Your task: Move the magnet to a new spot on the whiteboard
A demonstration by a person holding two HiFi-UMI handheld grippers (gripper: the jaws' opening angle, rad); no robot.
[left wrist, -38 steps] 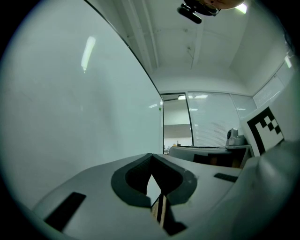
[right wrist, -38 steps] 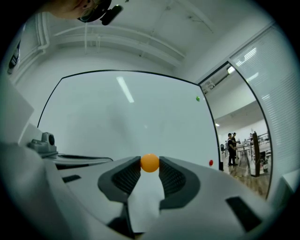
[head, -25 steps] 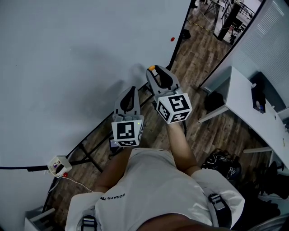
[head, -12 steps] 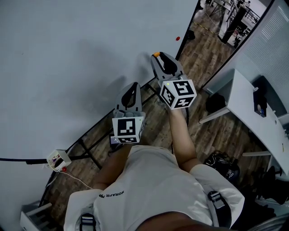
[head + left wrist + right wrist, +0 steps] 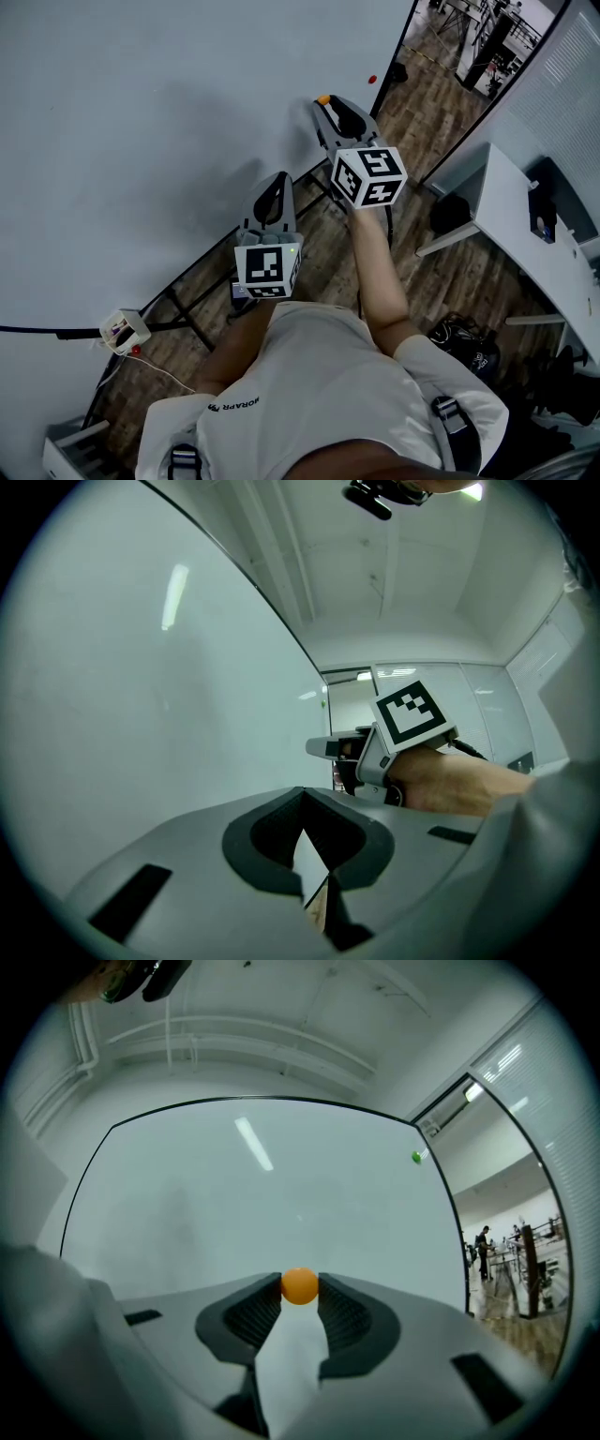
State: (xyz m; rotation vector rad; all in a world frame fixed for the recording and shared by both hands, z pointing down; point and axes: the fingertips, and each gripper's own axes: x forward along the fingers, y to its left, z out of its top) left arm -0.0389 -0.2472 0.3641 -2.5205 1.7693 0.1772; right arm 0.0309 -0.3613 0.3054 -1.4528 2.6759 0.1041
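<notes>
Item: whiteboard (image 5: 141, 112), large, pale, blank, taking up the left and centre of the head view; all places below are given from it. Item: left gripper (image 5: 277, 185), idle just off the whiteboard's lower edge, jaws clenched tip to tip on nothing, pointing along the board face. Item: right gripper (image 5: 326, 105), further along the same lower edge toward the whiteboard's right border, jaws grasping the magnet (image 5: 300, 1286), a small orange ball pinched at the very tips. The magnet sits at or just off the board surface; whether it touches cannot be told. Item: small red dot (image 5: 372, 80), at the whiteboard's right border, a little beyond the magnet. Step in hand, as judged: carrying the magnet to its new spot. Handling advice: keep the pinch firm, since a round ball held only at the tips can roll out; bring it square to a bare patch of whiteboard, clear of the red dot and the frame; let it seat flat before easing the jaws off; draw the gripper straight back so the pads do not drag it sideways. Change against the earlier frames: the right gripper with the magnet now stands nearer the red dot along the whiteboard; the left gripper holds almost the same place by the lower edge.
</notes>
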